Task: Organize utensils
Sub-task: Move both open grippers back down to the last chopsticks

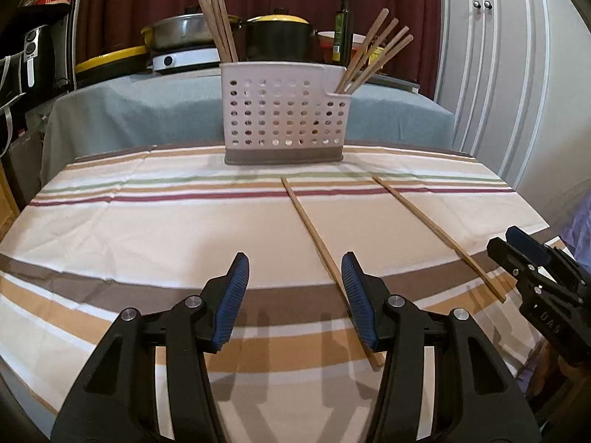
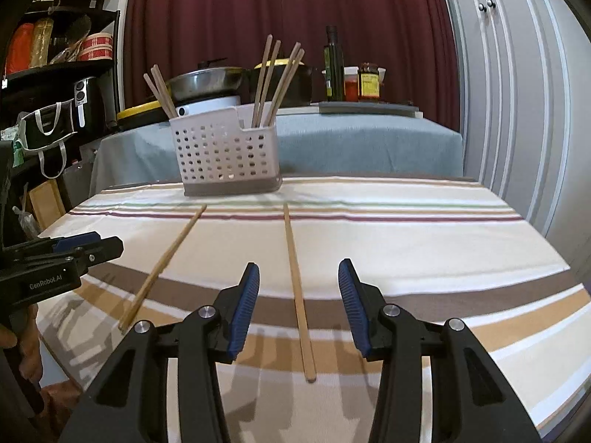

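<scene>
Jaws wide apart on both my grippers, nothing held in either. Left gripper hovers low over the striped tablecloth; the left chopstick runs just inside its right pad. Right gripper straddles the right chopstick, near end between the fingers. White perforated utensil caddy stands at the far edge, chopsticks already upright in two compartments. Judgement: pick-up comes next. Shift the left gripper slightly right to centre its stick, drop both until pads flank the wood, close gently. Thin sticks may roll or pivot; grip away from the very tip.
</scene>
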Tool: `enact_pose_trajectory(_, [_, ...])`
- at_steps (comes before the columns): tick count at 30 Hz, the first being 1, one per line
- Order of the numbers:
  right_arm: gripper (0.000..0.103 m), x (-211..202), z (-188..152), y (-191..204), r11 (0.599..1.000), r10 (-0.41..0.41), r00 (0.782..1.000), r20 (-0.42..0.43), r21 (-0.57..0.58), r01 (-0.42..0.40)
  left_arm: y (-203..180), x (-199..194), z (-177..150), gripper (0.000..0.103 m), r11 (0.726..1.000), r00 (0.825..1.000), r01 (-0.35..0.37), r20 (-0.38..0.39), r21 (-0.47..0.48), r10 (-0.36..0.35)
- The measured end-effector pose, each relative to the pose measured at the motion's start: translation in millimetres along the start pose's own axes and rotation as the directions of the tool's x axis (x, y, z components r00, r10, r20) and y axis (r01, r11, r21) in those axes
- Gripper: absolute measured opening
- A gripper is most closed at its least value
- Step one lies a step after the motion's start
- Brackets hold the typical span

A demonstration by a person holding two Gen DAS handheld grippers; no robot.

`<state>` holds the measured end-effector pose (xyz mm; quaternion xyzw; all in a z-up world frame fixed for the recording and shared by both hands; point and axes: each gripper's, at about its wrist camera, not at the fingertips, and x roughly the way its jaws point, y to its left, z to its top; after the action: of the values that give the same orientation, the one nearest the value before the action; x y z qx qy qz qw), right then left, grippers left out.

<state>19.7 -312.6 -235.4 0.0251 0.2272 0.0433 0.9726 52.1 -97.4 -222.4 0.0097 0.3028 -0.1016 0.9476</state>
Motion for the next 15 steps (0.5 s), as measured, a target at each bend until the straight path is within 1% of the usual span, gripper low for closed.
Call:
enact_pose_trajectory(10, [0.044, -5, -7, -6, 1.0, 0.012, 1.0, 0.002, 0.025, -0.012, -26, -4, -13, 0.051, 0.999, 1.0, 0.023, -0.007, 0.049, -0.023])
enact_pose_trajectory(15, [0.044, -5, -8, -5, 0.999, 0.019, 1.0, 0.002, 0.029, -0.019, -33, -2, -19, 0.051, 0.997, 1.0, 0.018, -0.016, 0.072, -0.016])
